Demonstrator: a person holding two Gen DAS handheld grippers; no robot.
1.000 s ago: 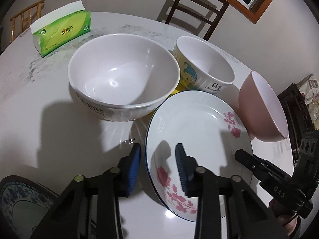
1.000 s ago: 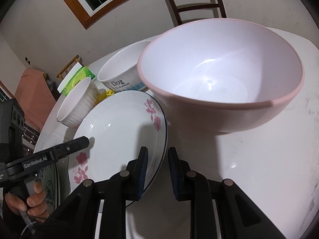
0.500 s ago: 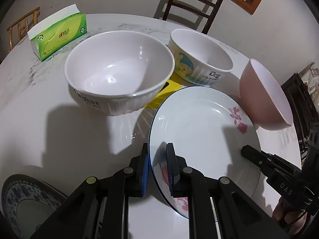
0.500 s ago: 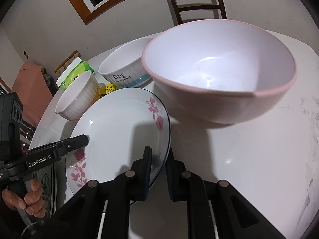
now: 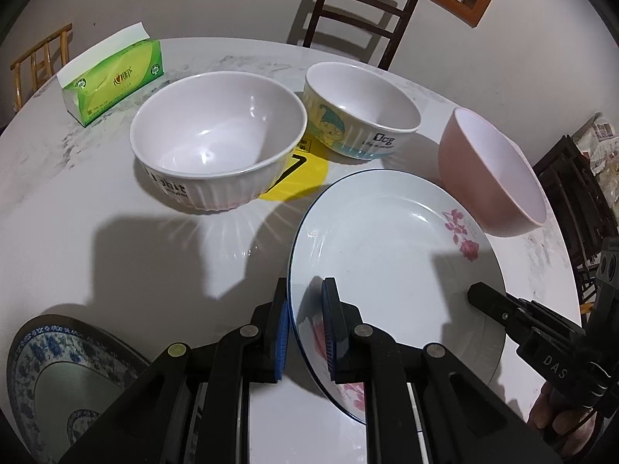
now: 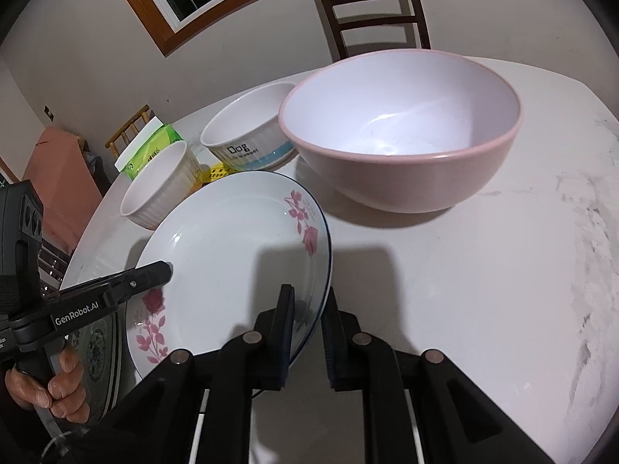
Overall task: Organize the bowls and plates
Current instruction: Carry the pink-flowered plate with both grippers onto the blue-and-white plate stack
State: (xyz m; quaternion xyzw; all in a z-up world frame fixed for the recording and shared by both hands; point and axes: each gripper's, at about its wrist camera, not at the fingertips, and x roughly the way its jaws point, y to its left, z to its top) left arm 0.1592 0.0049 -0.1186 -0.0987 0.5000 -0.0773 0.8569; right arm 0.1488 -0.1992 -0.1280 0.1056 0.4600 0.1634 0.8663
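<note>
A white plate with pink roses (image 5: 390,255) is held off the table, tilted. My left gripper (image 5: 305,321) is shut on its left rim. My right gripper (image 6: 309,324) is shut on its right rim; the plate also shows in the right wrist view (image 6: 232,247). A ribbed white bowl (image 5: 216,150), a "Dog" cartoon bowl (image 5: 359,112) and a pink bowl (image 5: 491,178) stand behind it on the white table (image 5: 96,208). A blue-patterned plate (image 5: 58,379) lies at the near left.
A green tissue pack (image 5: 112,81) sits at the far left. A yellow sticker (image 5: 305,178) lies between the bowls. A dark wooden chair (image 5: 359,11) stands behind the table. The table's right side (image 6: 483,290) is marbled white.
My left gripper closed from open onto the plate's left rim. The plate has risen off the table and tilted, held by both grippers.
</note>
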